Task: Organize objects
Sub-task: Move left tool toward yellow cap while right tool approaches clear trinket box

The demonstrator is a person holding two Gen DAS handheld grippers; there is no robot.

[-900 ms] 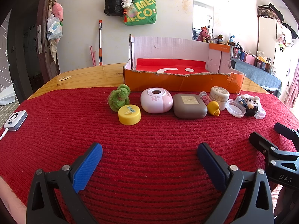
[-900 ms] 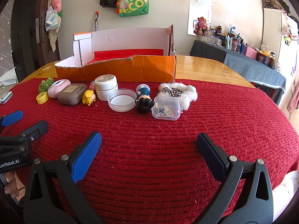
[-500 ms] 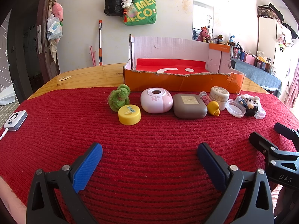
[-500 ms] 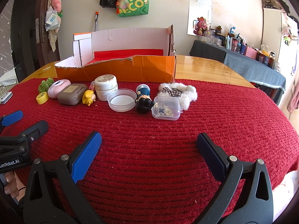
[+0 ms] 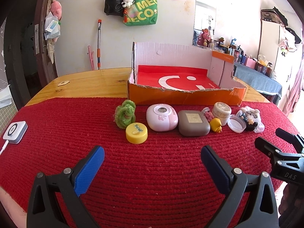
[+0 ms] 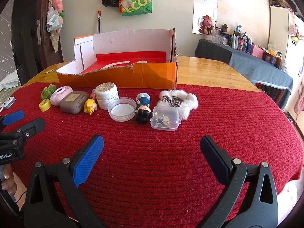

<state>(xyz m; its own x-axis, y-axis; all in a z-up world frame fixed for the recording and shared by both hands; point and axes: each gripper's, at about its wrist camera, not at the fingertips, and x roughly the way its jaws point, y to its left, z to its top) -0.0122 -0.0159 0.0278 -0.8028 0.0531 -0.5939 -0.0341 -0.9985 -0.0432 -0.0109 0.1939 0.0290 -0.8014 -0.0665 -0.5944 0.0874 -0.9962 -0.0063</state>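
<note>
Both grippers, left gripper (image 5: 152,157) & right gripper (image 6: 151,147), wide open w/ nothing held, prob lining up the trinkets row (orange box (image 5: 182,96) behind looks empty).

Support: wooden table (image 5: 91,83)
Cover: red knitted cloth (image 5: 152,171), spread over the near part
On wood: orange cardboard box (image 5: 182,95), small flat tag (image 5: 63,83)
On cloth: white charger pad (image 5: 15,132), row of small objects

Bright daylight from the right, sharp focus, fisheye-bent dark edges.
</note>
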